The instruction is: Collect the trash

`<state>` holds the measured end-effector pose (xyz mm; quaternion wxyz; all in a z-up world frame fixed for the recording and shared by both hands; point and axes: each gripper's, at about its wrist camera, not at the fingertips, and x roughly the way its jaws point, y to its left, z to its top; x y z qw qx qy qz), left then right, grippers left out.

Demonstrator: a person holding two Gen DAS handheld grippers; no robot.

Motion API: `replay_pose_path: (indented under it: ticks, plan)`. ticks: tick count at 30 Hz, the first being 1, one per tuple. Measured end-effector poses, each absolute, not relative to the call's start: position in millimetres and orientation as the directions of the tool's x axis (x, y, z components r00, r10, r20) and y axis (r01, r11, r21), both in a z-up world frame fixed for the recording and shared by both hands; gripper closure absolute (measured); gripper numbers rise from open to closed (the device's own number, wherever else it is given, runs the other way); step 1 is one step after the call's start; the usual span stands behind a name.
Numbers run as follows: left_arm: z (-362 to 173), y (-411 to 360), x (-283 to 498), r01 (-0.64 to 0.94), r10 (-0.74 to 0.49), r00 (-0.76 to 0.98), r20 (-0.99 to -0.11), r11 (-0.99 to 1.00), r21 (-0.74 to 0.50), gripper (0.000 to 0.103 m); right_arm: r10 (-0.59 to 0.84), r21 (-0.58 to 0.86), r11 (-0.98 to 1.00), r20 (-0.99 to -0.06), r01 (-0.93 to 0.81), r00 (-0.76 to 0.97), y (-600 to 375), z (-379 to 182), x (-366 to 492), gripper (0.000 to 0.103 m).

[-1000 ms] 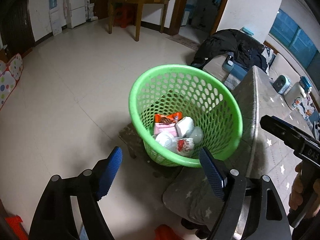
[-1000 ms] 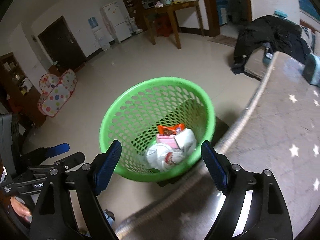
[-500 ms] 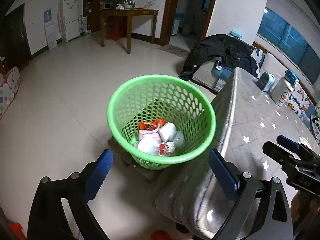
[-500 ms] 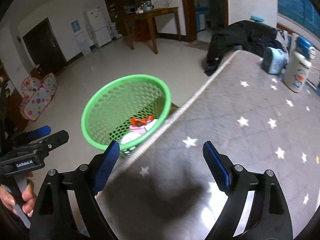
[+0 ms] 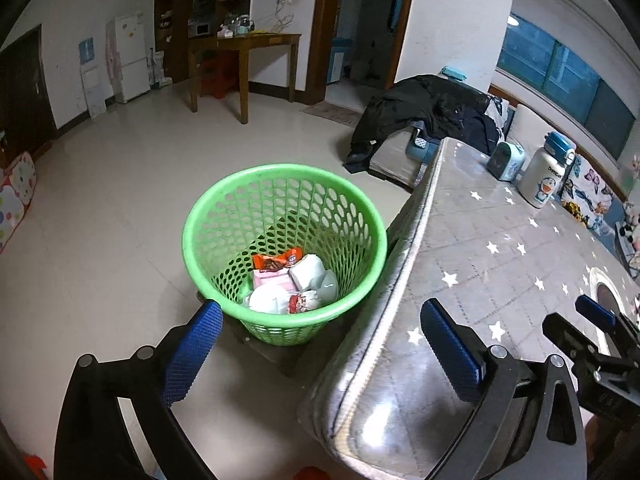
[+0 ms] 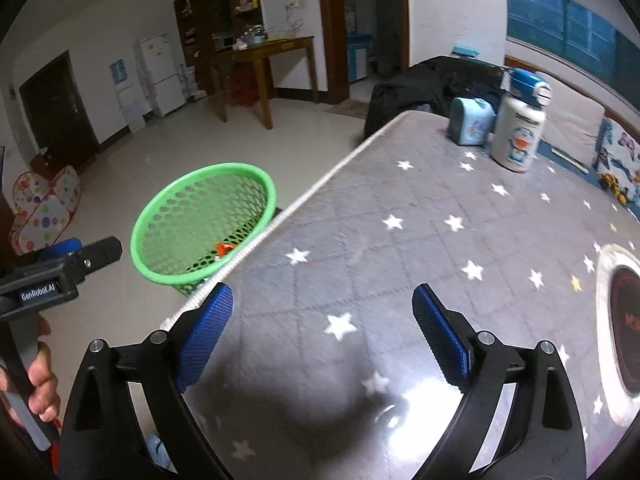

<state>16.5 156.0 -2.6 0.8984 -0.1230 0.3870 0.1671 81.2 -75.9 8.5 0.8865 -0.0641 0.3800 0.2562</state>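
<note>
Beside the basket, table surface: grey quilted star-printed table cover (image 6: pixel 400 264) under a clear glossy sheet; no loose wrapper or scrap shows on the part in view, so the visible surface appears cleared.
Basket: round green perforated plastic waste basket (image 5: pixel 280 184) stands on the pale tiled floor, its rim touching or just beside the padded table edge; it is upright and filled only at the bottom.
Left gripper: black two-finger tool with blue textured pads (image 5: pixel 320 344) held wide apart and empty, poised over the gap between basket and table corner.
Right gripper: matching black tool with blue pads (image 6: pixel 324 328) also spread wide and empty, hovering above the table cover, well apart from the basket.
Standing items: white cartoon-printed flask with a blue cap (image 6: pixel 520 128) and small pale-blue box-shaped object (image 6: pixel 470 122) stand just beside each other at the far table edge; judged to be belongings, not trash.
Collected trash: crumpled white tissues and packets (image 5: pixel 294 290) with an orange snack wrapper (image 5: pixel 276 262) lie inside the basket on its floor.
Progress: judged near complete, since trash is in the basket and both tools carry nothing; whether trash remains outside the views cannot be told.
</note>
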Motion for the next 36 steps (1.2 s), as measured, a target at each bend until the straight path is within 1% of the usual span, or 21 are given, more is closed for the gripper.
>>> replay_pose_path:
  ticks: [7,10,18,23,29,36]
  plan:
    - [7,130,19,-0.359,0.206,0.668,-0.715,0.931,-0.067,0.007,0.382,0.096,0.888,-0.700,-0.451,0.604,-109,11,76,0.012]
    - [9,121,17,-0.359,0.229,0.671,-0.705,0.932,-0.039,0.007,0.370,0.094,0.898,-0.689,-0.429,0.623,-121,16,72,0.011]
    - [13,102,17,-0.313,0.188,0.693,-0.696,0.948,-0.056,0.007,0.335,0.097,0.922,-0.685,-0.375,0.647,-143,19,64,0.009]
    - [9,88,21,-0.293,0.184,0.691,-0.699,0.955,-0.039,0.007,0.291,0.065,0.938,-0.683,-0.342,0.669,-153,17,59,0.008]
    - [10,71,22,-0.269,0.186,0.698,-0.692,0.963,-0.013,0.007,0.272,0.083,0.951,-0.684,-0.298,0.677,-168,18,59,0.006]
    - [10,62,22,-0.242,0.156,0.700,-0.697,0.970,-0.026,0.007,0.253,0.084,0.960,-0.670,-0.268,0.698,-181,21,54,0.006]
